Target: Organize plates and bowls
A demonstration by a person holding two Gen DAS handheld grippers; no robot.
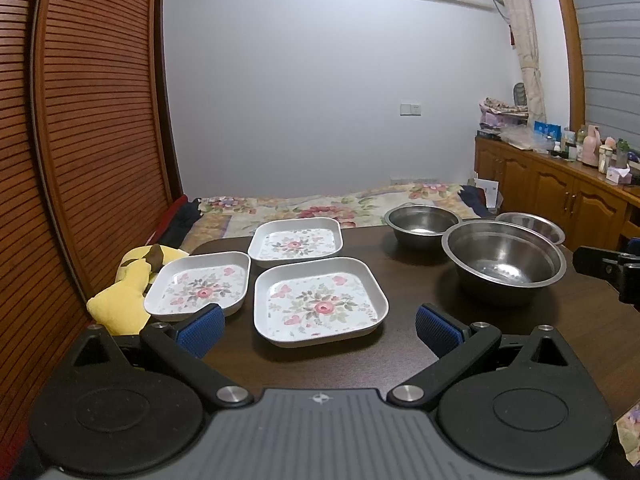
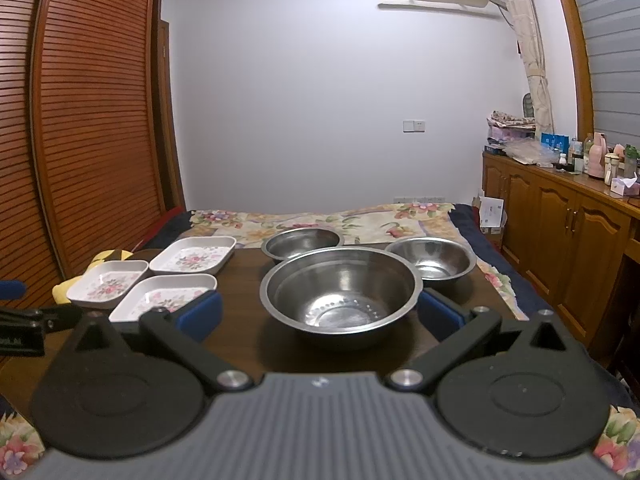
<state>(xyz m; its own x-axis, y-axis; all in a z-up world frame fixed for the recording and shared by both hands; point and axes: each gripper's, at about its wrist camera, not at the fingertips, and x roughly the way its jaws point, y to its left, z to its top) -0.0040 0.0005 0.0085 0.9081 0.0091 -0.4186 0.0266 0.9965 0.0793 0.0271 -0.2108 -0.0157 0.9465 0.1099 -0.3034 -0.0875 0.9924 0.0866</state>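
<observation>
Three square white floral plates lie on the dark table (image 1: 420, 280): a near plate (image 1: 320, 306), a left plate (image 1: 198, 288) and a far plate (image 1: 296, 242). Three steel bowls stand to the right: a large bowl (image 1: 504, 266), a far bowl (image 1: 422, 226) and a right bowl (image 1: 530, 226). My left gripper (image 1: 320, 330) is open and empty, just short of the near plate. My right gripper (image 2: 320, 316) is open and empty, its pads on either side of the large bowl (image 2: 340, 292). The plates (image 2: 160, 296) show at the left in the right wrist view.
A yellow plush toy (image 1: 124, 292) lies at the table's left edge beside the slatted wooden door (image 1: 88, 140). A floral-covered bed (image 1: 320, 204) lies behind the table. A wooden cabinet (image 2: 560, 232) with bottles stands at the right.
</observation>
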